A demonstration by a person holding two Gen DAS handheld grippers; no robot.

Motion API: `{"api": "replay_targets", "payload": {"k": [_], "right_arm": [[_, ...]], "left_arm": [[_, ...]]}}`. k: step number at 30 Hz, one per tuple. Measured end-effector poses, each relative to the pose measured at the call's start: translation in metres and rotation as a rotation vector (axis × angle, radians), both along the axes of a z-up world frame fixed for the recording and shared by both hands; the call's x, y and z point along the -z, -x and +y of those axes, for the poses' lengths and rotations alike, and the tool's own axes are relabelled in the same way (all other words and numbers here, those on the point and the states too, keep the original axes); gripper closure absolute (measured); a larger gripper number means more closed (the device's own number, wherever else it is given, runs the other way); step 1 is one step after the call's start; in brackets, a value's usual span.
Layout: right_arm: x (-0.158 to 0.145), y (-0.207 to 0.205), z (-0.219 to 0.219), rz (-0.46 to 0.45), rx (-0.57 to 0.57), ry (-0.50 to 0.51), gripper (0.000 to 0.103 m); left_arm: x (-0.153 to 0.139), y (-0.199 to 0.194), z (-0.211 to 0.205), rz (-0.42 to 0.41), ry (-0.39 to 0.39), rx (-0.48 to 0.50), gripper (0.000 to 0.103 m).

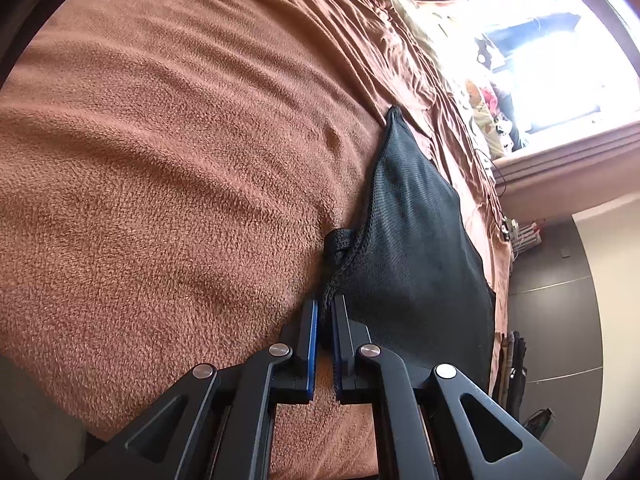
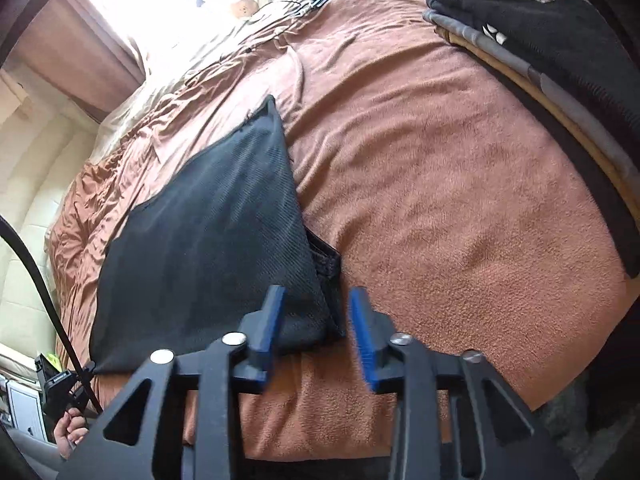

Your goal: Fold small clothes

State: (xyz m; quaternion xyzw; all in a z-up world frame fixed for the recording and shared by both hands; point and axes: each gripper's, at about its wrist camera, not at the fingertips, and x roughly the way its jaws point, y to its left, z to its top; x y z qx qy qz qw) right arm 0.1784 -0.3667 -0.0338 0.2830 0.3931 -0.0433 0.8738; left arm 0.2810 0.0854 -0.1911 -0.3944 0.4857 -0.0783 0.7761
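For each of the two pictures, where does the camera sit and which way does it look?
Left wrist: sits on the left claw, looks down its closed fingers at the black mesh garment on the brown blanket.
Right wrist: sits on the right claw, open above the garment's corner; a hand shows lower left, folded clothes far right.
Both share the garment and the blanket.

Left tongs (image 1: 325,312) pinched — right tongs (image 2: 316,300) apart
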Motion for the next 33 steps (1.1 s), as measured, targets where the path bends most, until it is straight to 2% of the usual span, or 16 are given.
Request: {"api": "replay_targets", "payload": {"k": [1,5,12,16,19,33], "right_arm": [[-0.008,0.000,0.006,-0.018,-0.006,0.021,0.033],[-0.028,0.000,0.022,-0.051,-0.071,0.072,0.033],[-0.047,-0.024,0.068,-0.044,-0.225,0.162,0.033],[-0.045,-0.049,0.093,-0.010,-0.342,0.130,0.033],[-0.046,-0.066,0.110,0.007,-0.393,0.164,0.033],[-0.023,-0.142,0.166,0.047,-0.547,0.200,0.033]], "left_arm": [[0.001,-0.001,0.000,0.003,0.005,0.001,0.097],[0.001,-0.005,-0.002,0.012,-0.001,0.009,0.094],[0.004,-0.008,-0.002,0.020,0.024,-0.006,0.092],[0.005,-0.005,-0.002,0.013,0.009,-0.006,0.092],[0.006,-0.005,-0.002,0.016,0.016,-0.018,0.092],[0.004,0.004,-0.002,0.023,0.013,-0.056,0.093]]}}
